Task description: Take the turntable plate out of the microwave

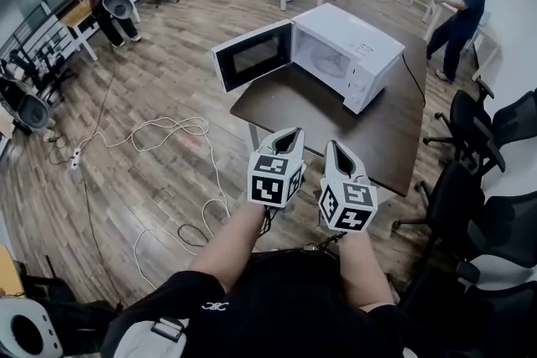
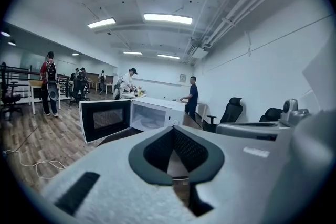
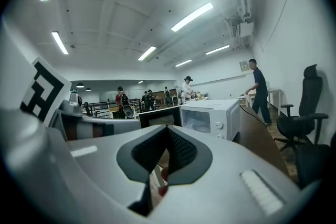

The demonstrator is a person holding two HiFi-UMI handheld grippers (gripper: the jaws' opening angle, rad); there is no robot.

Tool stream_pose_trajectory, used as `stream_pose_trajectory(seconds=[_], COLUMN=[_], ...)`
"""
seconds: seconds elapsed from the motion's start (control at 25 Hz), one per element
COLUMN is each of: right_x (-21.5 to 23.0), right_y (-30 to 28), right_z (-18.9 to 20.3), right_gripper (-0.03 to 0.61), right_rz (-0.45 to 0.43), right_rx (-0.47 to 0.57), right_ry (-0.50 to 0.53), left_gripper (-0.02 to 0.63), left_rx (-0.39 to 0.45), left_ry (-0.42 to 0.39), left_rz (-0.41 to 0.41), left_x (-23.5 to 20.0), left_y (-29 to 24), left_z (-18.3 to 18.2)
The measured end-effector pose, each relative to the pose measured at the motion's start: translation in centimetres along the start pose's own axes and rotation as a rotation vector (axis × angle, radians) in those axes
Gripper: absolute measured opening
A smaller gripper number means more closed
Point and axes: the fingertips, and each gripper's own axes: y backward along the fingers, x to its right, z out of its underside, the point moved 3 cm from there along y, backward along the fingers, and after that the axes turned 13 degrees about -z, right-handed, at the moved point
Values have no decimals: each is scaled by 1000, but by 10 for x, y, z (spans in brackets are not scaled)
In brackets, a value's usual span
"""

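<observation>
As the microwave [image 1: 361, 54] door [image 1: 252, 54] is already open and the plate [image 1: 323, 61] exposed, left gripper [image 1: 289, 134] and right gripper [image 1: 336, 147] are held closed, empty, for approach.

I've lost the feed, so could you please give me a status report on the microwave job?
Status: left gripper and right gripper shut, empty, not yet at the microwave. Its door open, plate inside. Way in looks clear.

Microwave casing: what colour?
White microwave casing, with a dark door window; best in the head view.

Open microwave [image 1: 352, 38], turntable plate [image 1: 323, 61] inside, dark table [image 1: 319, 109]
</observation>
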Motion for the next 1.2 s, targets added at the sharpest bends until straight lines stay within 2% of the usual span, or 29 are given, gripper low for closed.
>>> stream_pose_trajectory(seconds=[0.52,0.88,1.2], right_x=[25,84,147], right_y=[-52,-112,-168], right_z=[-1,-15,-45], right_gripper=[8,9,8], right_rz=[4,8,14], right_rx=[-7,-4,-7], right_ry=[-9,-31,-15], left_gripper=[9,9,9], left_rx=[-10,-22,-31], left_ry=[-3,-29,-23], left_rz=[-14,-11,-7], left_x=[-22,-28,-24], left_y=[-47,-132,-214], left_z=[-6,-27,-57])
